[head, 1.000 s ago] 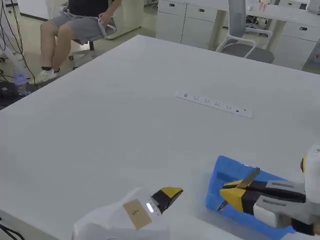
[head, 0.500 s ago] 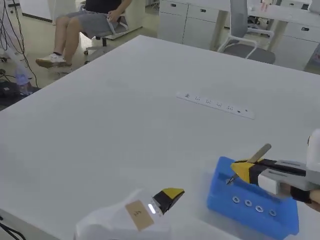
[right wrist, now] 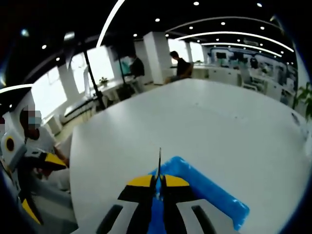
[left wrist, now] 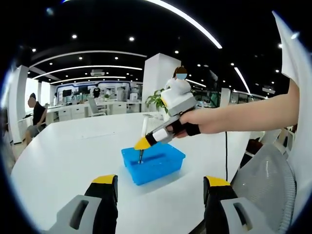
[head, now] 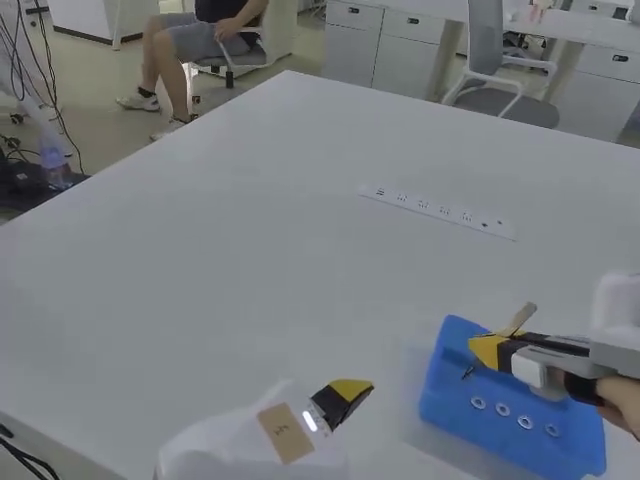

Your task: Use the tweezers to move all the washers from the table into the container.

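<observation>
A blue container (head: 450,400) stands near the table's front right with several washers (head: 502,409) lying in a row inside. My right gripper (head: 482,350) hangs over its left end, shut on the metal tweezers (head: 468,371), whose tip points down just above the container floor. In the right gripper view the tweezers (right wrist: 159,165) stick out from between the closed yellow jaws (right wrist: 158,181) over the container (right wrist: 209,195). My left gripper (head: 345,393) rests left of the container; its jaws (left wrist: 160,183) stand wide apart, with nothing between them, facing the container (left wrist: 161,168) and the right gripper (left wrist: 143,144).
A white power strip (head: 435,211) lies flat at the middle of the white table (head: 250,230). A person sits on a chair (head: 215,40) beyond the far left corner. An office chair (head: 495,90) and cabinets stand behind the far edge.
My right gripper has risen out of the container with the tweezers, from lying low over it to hovering above its left end. The left gripper has stayed put.
</observation>
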{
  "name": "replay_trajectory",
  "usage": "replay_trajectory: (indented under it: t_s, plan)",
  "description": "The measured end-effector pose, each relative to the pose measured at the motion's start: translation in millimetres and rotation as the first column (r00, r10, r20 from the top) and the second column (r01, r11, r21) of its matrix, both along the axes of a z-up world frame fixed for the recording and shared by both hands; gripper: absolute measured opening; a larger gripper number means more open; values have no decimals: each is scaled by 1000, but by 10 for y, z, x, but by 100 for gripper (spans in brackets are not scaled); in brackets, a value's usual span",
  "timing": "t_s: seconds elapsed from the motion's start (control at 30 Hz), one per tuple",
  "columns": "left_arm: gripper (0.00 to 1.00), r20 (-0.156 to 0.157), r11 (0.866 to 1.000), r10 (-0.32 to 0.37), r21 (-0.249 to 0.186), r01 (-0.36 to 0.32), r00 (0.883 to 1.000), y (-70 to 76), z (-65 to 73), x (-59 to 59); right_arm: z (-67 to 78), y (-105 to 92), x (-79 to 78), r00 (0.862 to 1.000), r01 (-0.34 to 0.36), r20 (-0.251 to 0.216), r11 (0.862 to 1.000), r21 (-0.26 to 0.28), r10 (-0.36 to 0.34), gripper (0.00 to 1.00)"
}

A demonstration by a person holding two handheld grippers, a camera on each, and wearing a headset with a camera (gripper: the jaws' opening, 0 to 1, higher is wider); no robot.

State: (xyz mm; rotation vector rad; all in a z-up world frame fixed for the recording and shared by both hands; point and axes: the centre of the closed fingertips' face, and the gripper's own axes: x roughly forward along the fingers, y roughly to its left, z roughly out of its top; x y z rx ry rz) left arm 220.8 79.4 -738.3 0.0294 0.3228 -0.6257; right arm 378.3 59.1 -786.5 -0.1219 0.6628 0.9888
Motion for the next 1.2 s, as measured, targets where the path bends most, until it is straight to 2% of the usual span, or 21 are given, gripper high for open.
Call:
replay_trajectory:
  t_s: [0.23,0.33,0.57,0.63,0.73,0.87,0.97,1.03,1.13,1.2]
  plan:
    - [72,-7,1000,-1,3,1,1000,-1,-20,1,-171,25,55,1000,-16,-17,999,-32,15,4]
    - [72,2,1000,18,-13,-18,1000,39,7,22,-233,24,54,1000,-26,-18,998,-52,25,4]
    - [71,5,999,28,-24,-28,1000,56,22,32,-260,47,11,999,-46,-15,997,-65,45,4]
    - [71,19,999,36,-42,-35,999,70,64,37,-276,54,1,998,-57,-17,996,-65,56,4]
    - [71,6,997,47,-65,-47,999,101,62,46,-293,52,-16,998,-65,-8,995,-78,65,4]
    - [71,12,995,55,-87,-54,998,105,94,53,-317,44,-30,998,-69,-7,994,-82,69,4]
    - [71,12,995,55,-81,-54,998,105,89,53,-339,43,-64,997,-77,0,992,-95,77,4]
    - [71,12,996,54,-73,-53,998,105,81,52,-343,50,-41,997,-78,7,993,-86,79,4]
    - [71,11,995,55,-78,-54,998,106,84,50,-324,53,-64,995,-100,18,991,-91,102,4]
    - [70,12,995,55,-82,-54,998,106,90,47,-278,71,-77,994,-102,28,992,-72,104,4]
